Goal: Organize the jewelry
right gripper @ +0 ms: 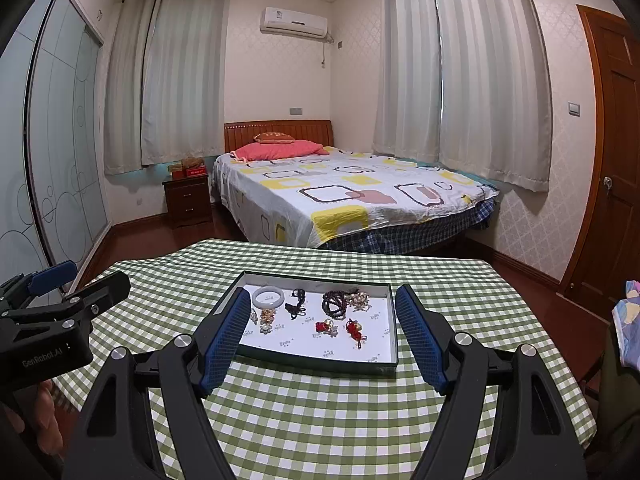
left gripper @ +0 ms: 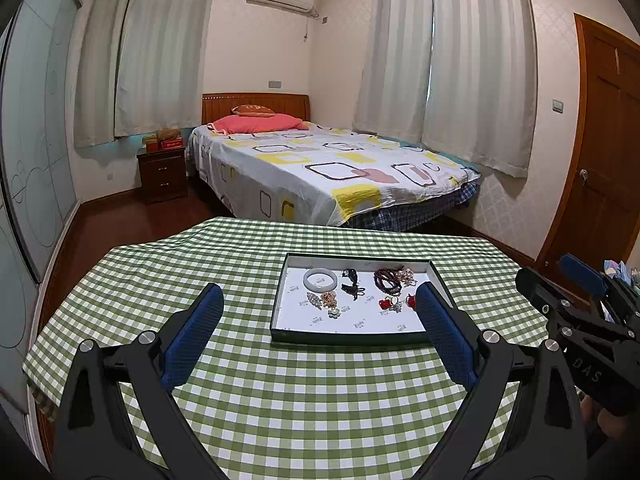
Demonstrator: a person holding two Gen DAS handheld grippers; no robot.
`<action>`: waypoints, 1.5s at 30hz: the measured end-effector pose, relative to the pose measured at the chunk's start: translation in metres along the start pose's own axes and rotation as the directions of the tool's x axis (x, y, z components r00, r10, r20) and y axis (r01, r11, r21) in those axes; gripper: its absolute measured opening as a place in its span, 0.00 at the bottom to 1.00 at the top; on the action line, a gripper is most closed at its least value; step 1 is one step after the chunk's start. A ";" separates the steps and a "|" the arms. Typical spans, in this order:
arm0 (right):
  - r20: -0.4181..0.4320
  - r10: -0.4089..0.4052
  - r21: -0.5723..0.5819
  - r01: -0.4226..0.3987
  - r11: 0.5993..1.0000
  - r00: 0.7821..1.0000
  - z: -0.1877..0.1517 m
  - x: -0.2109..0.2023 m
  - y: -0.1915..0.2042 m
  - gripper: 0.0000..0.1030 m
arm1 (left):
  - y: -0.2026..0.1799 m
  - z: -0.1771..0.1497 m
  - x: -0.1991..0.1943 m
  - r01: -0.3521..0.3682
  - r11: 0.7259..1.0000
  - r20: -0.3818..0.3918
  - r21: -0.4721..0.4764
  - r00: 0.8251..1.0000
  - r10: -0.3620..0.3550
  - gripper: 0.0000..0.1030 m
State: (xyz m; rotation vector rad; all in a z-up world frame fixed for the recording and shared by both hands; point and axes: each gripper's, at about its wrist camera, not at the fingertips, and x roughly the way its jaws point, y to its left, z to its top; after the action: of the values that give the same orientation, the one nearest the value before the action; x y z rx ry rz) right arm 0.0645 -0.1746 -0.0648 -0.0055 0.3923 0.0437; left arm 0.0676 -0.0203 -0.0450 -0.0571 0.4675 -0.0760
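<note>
A shallow dark-rimmed tray [left gripper: 352, 339] with a white floor sits on the green checked table [left gripper: 280, 400]; it also shows in the right wrist view [right gripper: 320, 363]. In it lie a pale jade bangle [left gripper: 319, 279] [right gripper: 267, 297], a black cord piece [left gripper: 351, 280] [right gripper: 297, 304], dark bead strands [left gripper: 387, 280] [right gripper: 335, 305], red knot charms [left gripper: 386, 303] [right gripper: 354, 328] and small brooches [left gripper: 325, 302] [right gripper: 266, 317]. My left gripper [left gripper: 320, 296] is open and empty, above the table just short of the tray. My right gripper [right gripper: 322, 300] is open and empty, its fingers spanning the tray's near edge.
The right gripper's body [left gripper: 580, 320] shows at the left view's right edge; the left gripper's body [right gripper: 52, 320] shows at the right view's left edge. A bed [left gripper: 328, 168] stands beyond the table, a nightstand [left gripper: 163, 174] to its left, a door [left gripper: 608, 168] at the right.
</note>
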 end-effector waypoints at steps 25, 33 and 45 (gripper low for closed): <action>0.001 -0.001 0.000 0.001 1.000 1.000 0.000 0.000 0.001 0.70 | 0.002 0.002 -0.002 -0.025 1.000 0.027 0.005 0.999 0.025 0.96; 0.001 -0.001 -0.001 0.001 1.000 1.000 0.000 0.000 0.002 0.70 | 0.002 0.003 -0.003 -0.016 1.000 0.032 0.007 0.999 0.016 0.96; 0.000 -0.002 -0.002 0.002 1.000 1.000 0.000 0.000 0.002 0.70 | 0.003 0.001 0.002 0.005 1.000 0.008 -0.003 1.000 -0.005 0.96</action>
State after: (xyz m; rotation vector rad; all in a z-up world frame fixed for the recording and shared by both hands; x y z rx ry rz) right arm 0.0644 -0.1721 -0.0651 -0.0075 0.3927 0.0423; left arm 0.0701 -0.0171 -0.0448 -0.0619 0.4594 -0.0802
